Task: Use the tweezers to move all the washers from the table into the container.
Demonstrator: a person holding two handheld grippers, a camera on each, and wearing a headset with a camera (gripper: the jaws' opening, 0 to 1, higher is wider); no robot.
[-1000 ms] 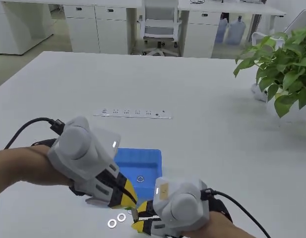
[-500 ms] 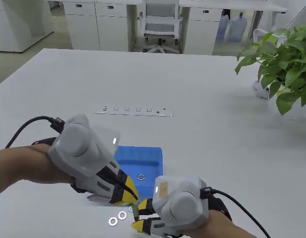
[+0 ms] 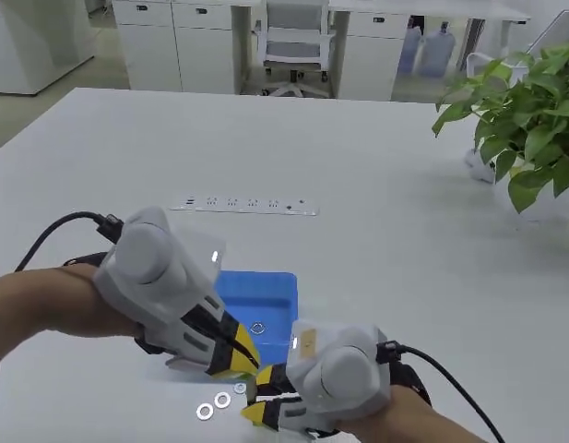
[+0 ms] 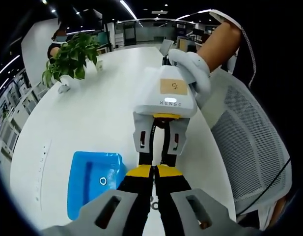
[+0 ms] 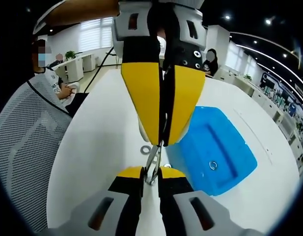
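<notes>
Not much to read tbh. In the left gripper view the white shell of the right claw (image 4: 159, 157) has small dark letters, looks like "XENSE", last letter's iffy. Just above that there's a tan sticker (image 4: 173, 86) w/ a little logo, can't make it out. Head view: power strip (image 3: 243, 206) on the counter (image 3: 404, 277) has tiny marks, too small to read.

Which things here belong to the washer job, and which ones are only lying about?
Job: tweezers, blue container, washers on the table, one washer inside the container.
Lying about: power strip, potted plant, office chair.
</notes>
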